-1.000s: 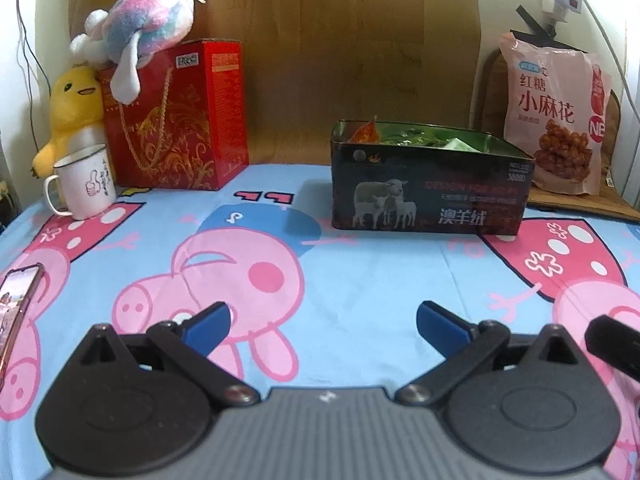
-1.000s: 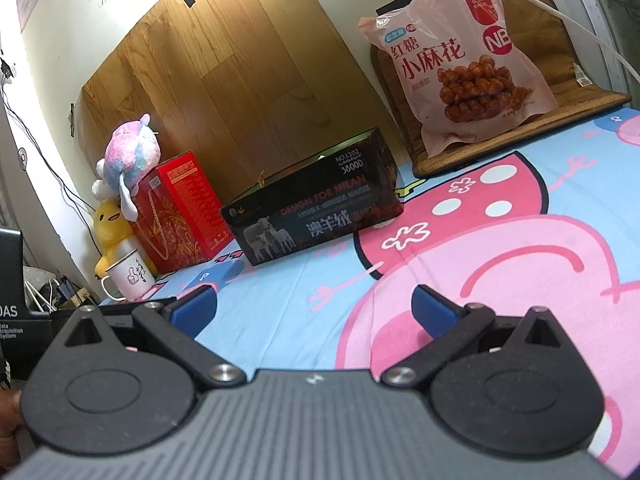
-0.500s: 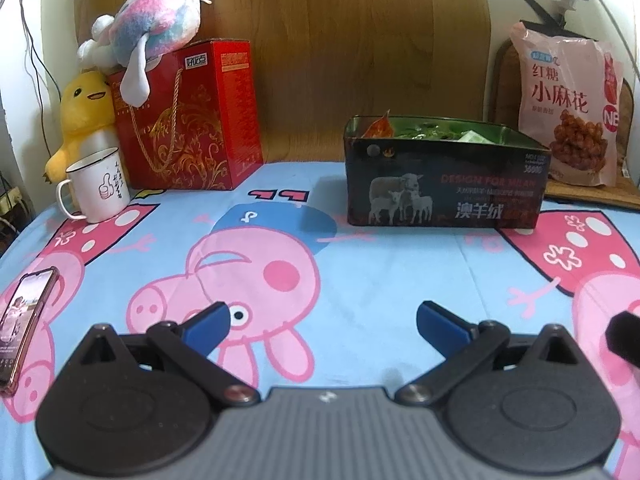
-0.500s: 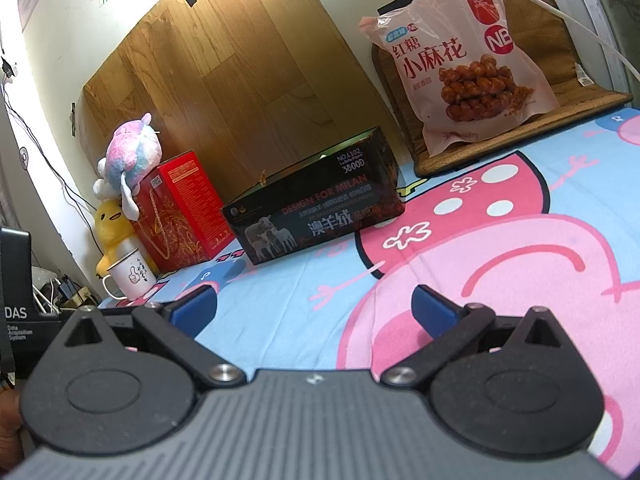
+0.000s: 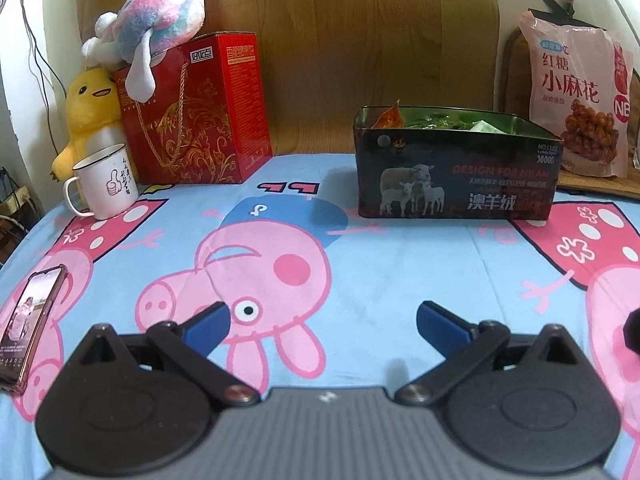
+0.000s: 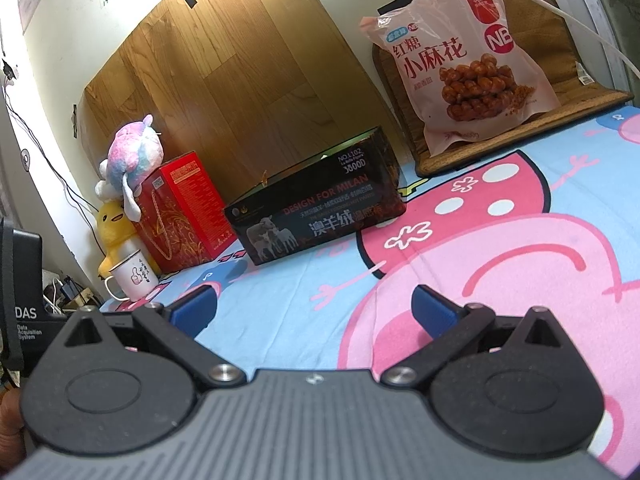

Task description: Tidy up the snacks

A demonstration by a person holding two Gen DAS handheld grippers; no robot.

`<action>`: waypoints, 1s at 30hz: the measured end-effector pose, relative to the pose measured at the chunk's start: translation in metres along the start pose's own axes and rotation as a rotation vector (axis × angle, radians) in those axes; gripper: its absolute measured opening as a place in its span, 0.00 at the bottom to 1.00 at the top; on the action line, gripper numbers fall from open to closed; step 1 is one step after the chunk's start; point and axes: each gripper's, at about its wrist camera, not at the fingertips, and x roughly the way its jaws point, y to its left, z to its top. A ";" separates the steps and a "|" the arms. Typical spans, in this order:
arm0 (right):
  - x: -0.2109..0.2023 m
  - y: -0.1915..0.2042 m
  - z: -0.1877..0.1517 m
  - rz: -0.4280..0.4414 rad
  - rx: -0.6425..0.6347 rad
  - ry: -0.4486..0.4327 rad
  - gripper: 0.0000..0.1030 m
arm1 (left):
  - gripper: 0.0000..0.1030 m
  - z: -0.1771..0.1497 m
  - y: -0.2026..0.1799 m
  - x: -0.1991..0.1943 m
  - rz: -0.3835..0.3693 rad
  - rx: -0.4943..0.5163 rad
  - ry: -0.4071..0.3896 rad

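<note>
Black tin: a dark rectangular open-topped box printed with white sheep (image 5: 456,178) stands on the cloth, well ahead of both grippers; green and orange snack packets (image 5: 436,120) show above its rim.
Left gripper: the blue-padded two-finger left gripper (image 5: 322,322) hovers low over the cloth with its fingers spread wide and nothing between them; the tin lies ahead and to its right.
Right gripper: the matching right gripper (image 6: 314,306) is likewise spread and empty, tilted, with the tin (image 6: 320,216) ahead and a little to its left.
Pink bag: a large pink plastic bag of brown twisted pastries (image 6: 460,60) leans upright against a woven mat, right of the tin and apart from it.
Surface: a light-blue cloth printed with pink cartoon pigs (image 5: 400,264) covers the table.
Left side: a red gift box with gold cord (image 5: 200,112) carries a pastel plush toy (image 5: 156,28); a yellow plush duck (image 5: 90,116) sits beside it, behind a white enamel mug (image 5: 106,186). A smartphone (image 5: 30,320) lies flat near the left edge.
Back: a wood-grain panel (image 5: 360,28) is taped to a pale wall.
</note>
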 end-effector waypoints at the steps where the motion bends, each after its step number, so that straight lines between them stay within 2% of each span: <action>1: 0.000 0.000 0.000 0.000 0.000 0.000 1.00 | 1.00 0.000 0.000 0.000 0.001 0.002 0.000; 9: 0.000 -0.001 0.000 0.000 0.000 0.000 1.00 | 1.00 0.002 -0.001 -0.005 0.021 0.022 -0.024; 13: 0.000 0.000 -0.001 0.000 0.001 0.000 1.00 | 1.00 0.003 0.001 -0.008 0.014 0.010 -0.037; 18: 0.000 0.000 0.000 0.001 0.002 0.001 1.00 | 1.00 0.005 0.004 -0.009 0.042 -0.002 -0.046; 23: 0.001 -0.001 -0.001 0.003 0.003 0.002 1.00 | 1.00 0.006 0.006 -0.006 0.062 -0.006 -0.016; 30: 0.000 0.000 -0.001 0.002 0.005 0.003 1.00 | 1.00 0.005 0.004 -0.007 0.078 0.008 -0.026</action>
